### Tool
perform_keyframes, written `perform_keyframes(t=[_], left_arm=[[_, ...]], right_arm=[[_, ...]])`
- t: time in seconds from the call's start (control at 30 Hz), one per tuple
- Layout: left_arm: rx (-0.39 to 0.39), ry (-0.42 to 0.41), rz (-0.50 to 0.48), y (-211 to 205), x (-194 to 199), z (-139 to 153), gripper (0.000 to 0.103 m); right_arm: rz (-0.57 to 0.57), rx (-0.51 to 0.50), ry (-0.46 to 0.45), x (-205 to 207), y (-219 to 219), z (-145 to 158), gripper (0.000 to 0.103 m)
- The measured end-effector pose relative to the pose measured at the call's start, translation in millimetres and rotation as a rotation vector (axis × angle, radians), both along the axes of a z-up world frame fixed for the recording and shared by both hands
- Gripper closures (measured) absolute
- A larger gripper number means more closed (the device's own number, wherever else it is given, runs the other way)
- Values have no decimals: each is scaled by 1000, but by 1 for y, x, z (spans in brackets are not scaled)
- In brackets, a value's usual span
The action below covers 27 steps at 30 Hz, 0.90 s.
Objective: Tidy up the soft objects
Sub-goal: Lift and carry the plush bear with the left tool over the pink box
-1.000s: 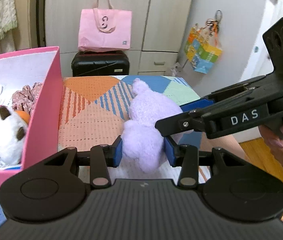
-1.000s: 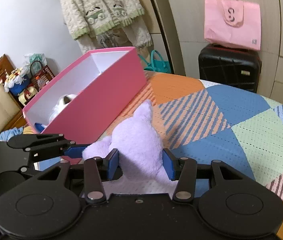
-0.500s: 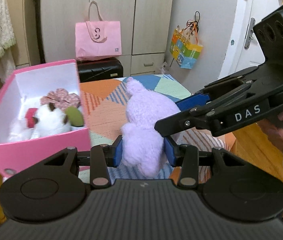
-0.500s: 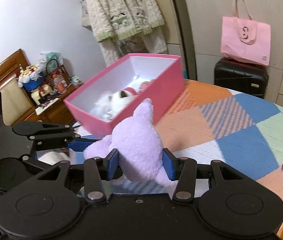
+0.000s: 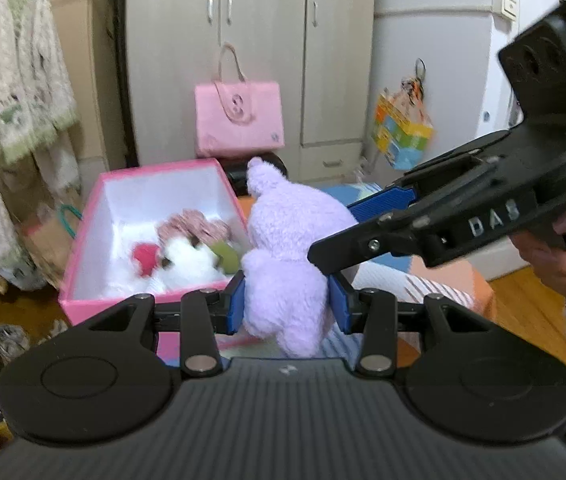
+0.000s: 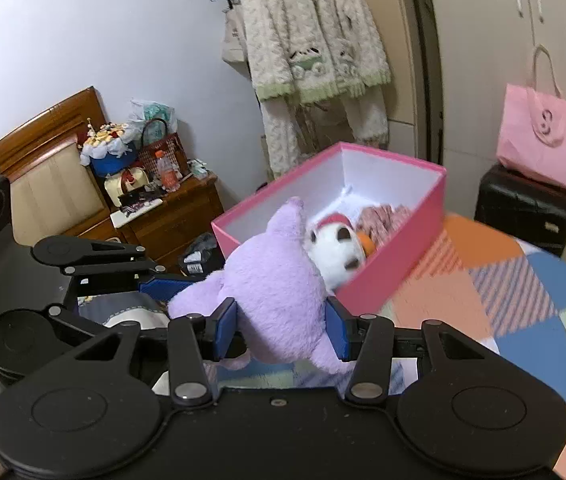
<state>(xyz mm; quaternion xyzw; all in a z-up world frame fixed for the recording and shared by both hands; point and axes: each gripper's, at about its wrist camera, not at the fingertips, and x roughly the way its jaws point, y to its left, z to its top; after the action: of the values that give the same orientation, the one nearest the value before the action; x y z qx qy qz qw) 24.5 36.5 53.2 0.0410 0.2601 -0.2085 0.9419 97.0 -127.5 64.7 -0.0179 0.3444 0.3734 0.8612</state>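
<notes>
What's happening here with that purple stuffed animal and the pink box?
A person holds a purple plush toy with both handheld grippers at once: the left gripper and the right gripper each have jaws closed on it. The toy hangs in the air beside an open pink box, which already holds a white plush.

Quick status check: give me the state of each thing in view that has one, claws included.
Purple plush: held by both claws, lifted clear of the bed, beside the box.
Left claw: shut on the plush.
Right claw: shut on the plush.
Pink box: open, no lid, partly filled.
White plush: lying in the box.
Cabinet doors: closed.
Pink bag: upright on the black suitcase.
</notes>
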Motion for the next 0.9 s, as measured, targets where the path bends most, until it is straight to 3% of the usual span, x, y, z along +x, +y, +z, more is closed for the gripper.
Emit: perform_keyframes(t=[0.27,0.5,0.9], left_arm=[[-20,-82,91,35,25,15,61],[-11,-99,134,48,80,16,61],[-54,24,165,67,188,-19,61]], right_arm=[[44,23,38,44,40,23,49],[75,-28,-60,86,68,29,51],[82,-52,13,198,92,-4,51]])
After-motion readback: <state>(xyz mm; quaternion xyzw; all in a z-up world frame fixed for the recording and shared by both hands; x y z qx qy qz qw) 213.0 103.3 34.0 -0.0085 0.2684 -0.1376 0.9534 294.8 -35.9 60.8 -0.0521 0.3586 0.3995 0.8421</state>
